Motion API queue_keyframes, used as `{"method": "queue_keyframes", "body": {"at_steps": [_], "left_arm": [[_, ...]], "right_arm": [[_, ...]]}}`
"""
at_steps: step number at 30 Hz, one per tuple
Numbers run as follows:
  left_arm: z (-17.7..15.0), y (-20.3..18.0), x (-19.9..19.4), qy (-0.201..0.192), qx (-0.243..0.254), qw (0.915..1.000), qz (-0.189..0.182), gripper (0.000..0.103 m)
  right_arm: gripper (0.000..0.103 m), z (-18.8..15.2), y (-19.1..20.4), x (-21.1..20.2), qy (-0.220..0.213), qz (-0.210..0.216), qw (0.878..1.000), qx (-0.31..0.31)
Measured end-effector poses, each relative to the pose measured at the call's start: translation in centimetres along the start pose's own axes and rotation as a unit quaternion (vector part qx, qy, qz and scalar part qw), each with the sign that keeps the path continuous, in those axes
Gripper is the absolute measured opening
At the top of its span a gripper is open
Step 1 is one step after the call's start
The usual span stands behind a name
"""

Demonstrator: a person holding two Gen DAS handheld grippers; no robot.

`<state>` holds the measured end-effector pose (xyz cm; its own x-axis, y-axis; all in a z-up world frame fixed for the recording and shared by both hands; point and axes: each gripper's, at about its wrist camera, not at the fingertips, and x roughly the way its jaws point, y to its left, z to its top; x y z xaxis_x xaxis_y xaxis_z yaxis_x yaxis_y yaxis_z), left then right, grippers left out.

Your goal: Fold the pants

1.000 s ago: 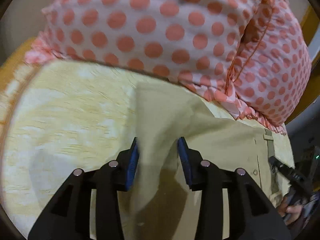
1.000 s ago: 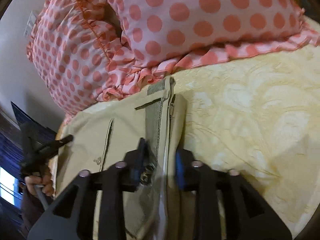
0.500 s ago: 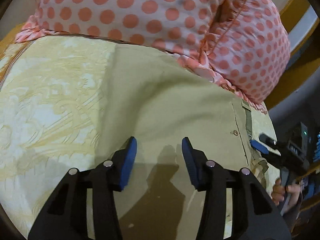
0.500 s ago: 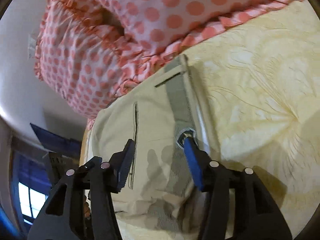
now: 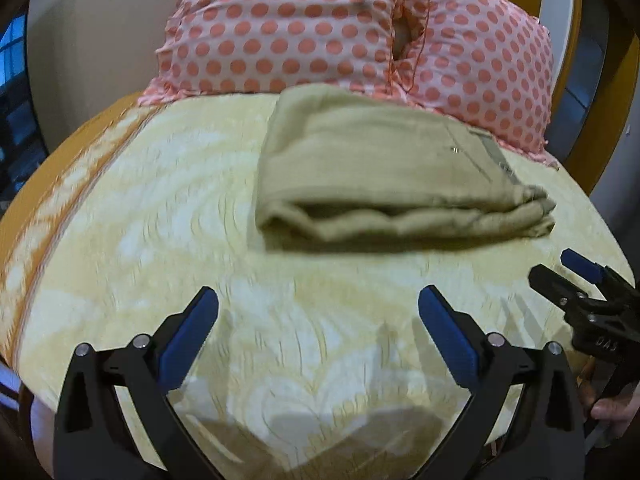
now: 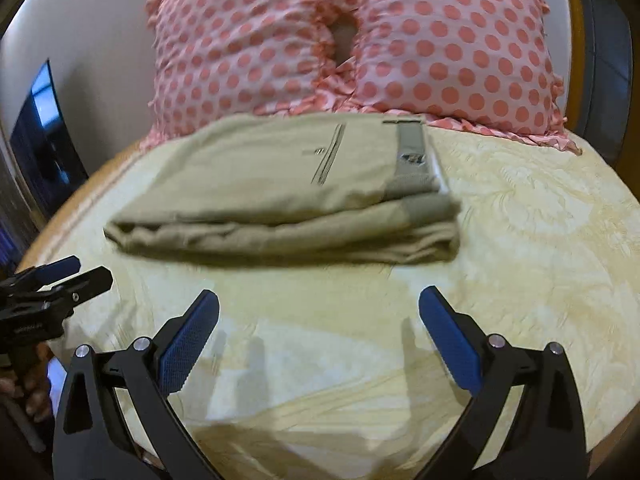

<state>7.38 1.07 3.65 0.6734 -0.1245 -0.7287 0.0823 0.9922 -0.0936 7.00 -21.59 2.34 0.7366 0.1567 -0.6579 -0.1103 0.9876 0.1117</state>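
The khaki pants [image 5: 384, 172] lie folded in a flat stack on the yellow bedspread [image 5: 160, 240], just in front of the pillows; they also show in the right wrist view [image 6: 288, 196], waistband to the right. My left gripper [image 5: 318, 312] is open and empty, held back from the stack above the bedspread. My right gripper [image 6: 318, 312] is open and empty, also short of the stack. Each gripper shows at the edge of the other's view: the right gripper [image 5: 568, 268] and the left gripper [image 6: 76, 270].
Two pink polka-dot pillows [image 5: 320, 28] lean against the wall behind the pants, also in the right wrist view [image 6: 360, 40]. The bedspread has an orange border [image 5: 52, 216] at the left edge. A dark screen [image 6: 44, 136] stands at the far left.
Both grippers let go of the pants, opened wider and pulled back toward the near side of the bed. The folded stack now lies free ahead of them.
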Motion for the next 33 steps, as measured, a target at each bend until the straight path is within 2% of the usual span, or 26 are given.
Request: {"method": "queue_keyframes", "body": {"at_steps": [10,14,18,33], "left_arm": [[-2.0,-1.4,0.2,-0.003,0.035,0.9985,0.043,0.101],[-2.5,-1.4,0.1,-0.015,0.034,0.9983,0.045,0.101],[-2.9,-1.5,0.0,-0.027,0.033,0.998,0.047,0.101],[-2.9,-1.4,0.0,-0.027,0.034,0.998,0.047,0.101]], "right_arm": [[0.102,-1.5,0.2,0.5,0.021,-0.055,0.998,0.002],[0.102,-1.9,0.6,0.2,0.019,-0.07,0.997,0.013],[0.102,-2.1,0.5,0.2,0.016,-0.071,0.997,0.015],[0.102,-1.9,0.4,0.1,0.018,-0.071,0.997,0.014]]}}
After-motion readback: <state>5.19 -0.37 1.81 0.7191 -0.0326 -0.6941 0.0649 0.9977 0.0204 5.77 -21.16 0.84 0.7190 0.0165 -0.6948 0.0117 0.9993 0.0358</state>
